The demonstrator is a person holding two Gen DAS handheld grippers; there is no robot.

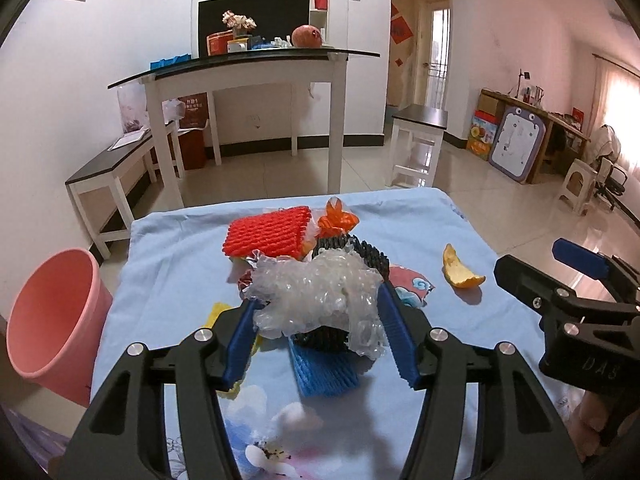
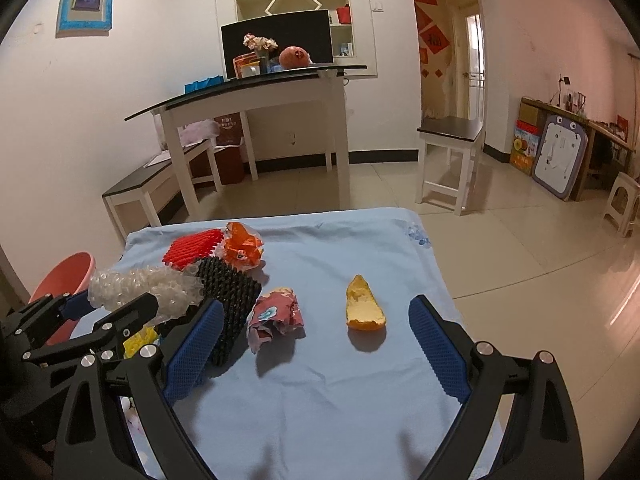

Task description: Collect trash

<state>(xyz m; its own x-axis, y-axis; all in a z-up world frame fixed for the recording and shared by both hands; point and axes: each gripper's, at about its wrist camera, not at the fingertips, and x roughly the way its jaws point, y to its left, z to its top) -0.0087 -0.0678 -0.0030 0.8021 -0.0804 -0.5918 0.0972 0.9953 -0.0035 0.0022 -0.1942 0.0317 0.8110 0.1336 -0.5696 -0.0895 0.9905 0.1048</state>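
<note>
The left gripper (image 1: 318,334) has its blue pads closed on a crumpled wad of clear bubble wrap (image 1: 320,300), held up off the blue tablecloth (image 1: 180,264); the jaws stand fairly wide because the wad is bulky. The right gripper (image 2: 316,348) is wide open with nothing between its pads, hovering over the near part of the cloth.

The wrap is springy and loosely bunched, so it could slip or unfurl on the way to the pink bin (image 1: 52,320), which stands off the table's left edge (a sideways carry over open floor). A trailing flap might also drag the black foam net (image 2: 230,300) or blue foam net (image 1: 324,372) lying just beneath.

The right wrist view shows the crumpled patterned wrapper (image 2: 276,316) whole and the orange peel (image 2: 364,304) to its right, between the open jaws. The left wrist view alone shows the bin's open mouth and the blue net under the wad.
</note>
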